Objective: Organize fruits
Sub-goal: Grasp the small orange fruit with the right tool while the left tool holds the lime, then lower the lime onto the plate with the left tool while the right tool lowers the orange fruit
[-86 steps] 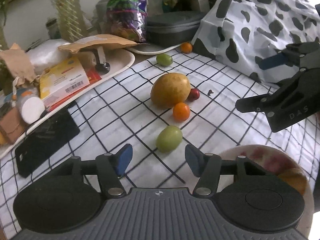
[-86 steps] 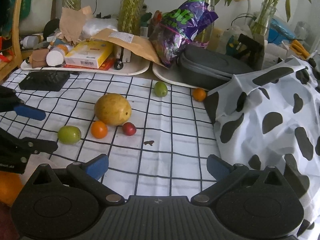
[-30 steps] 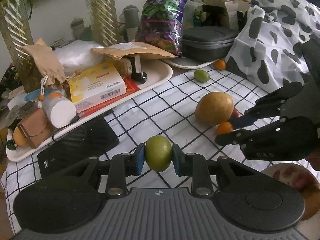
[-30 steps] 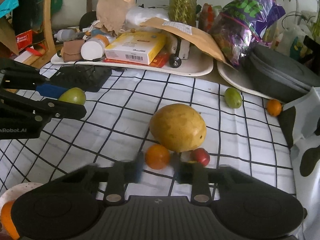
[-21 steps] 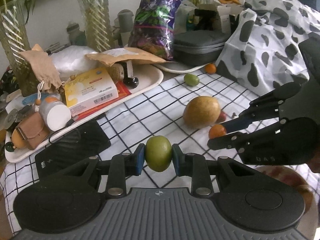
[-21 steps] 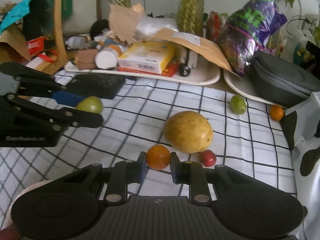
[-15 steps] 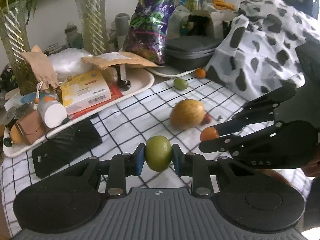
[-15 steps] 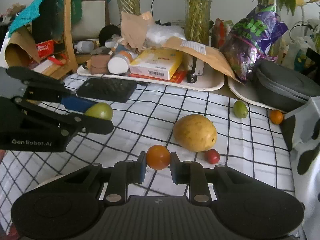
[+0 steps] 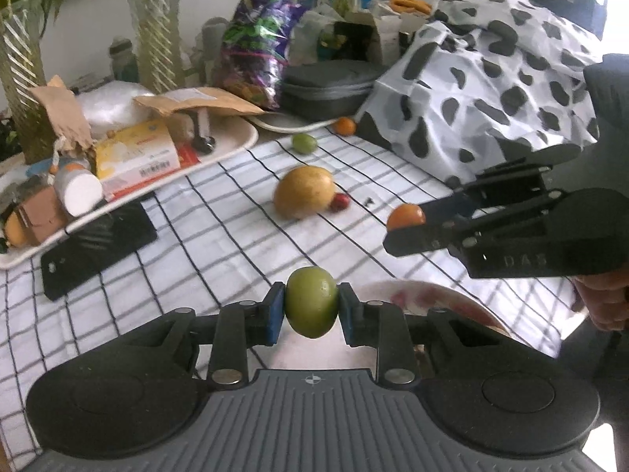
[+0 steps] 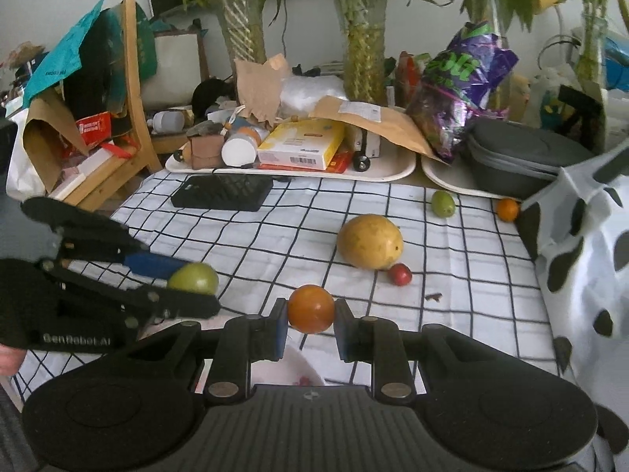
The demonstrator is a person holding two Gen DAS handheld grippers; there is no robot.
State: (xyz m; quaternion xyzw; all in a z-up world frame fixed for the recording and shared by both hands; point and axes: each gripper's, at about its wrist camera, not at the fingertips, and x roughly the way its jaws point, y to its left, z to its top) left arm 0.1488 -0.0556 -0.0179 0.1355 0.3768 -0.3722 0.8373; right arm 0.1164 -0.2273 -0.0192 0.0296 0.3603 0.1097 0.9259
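Left wrist view: left tool [image 9: 310, 316] clamped on a green fruit [image 9: 310, 302], held in the air just above the near rim of a white plate [image 9: 432, 295]. Right tool [image 9: 405, 222] pinching a small orange fruit [image 9: 405, 215], also airborne, above and beyond the same plate. Right wrist view, same story: orange fruit [image 10: 310, 308] gripped between blue pads [image 10: 280, 328], plate rim barely peeking below.

Progress, judged: roughly midway. Two fruits lifted but not yet set down; reddish and orange shapes already on the plate, too blurred to name or count.

Left on the checked tabletop [image 10: 298, 236], counted: one large yellow fruit [image 10: 370, 241], one small red fruit [image 10: 400, 274] touching or just beside it, one green fruit at the far edge [image 10: 443, 203], one orange fruit by the spotted cloth [image 10: 507, 209]. Four lying, two carried. By colour: two green, two orange, one yellow, one red.
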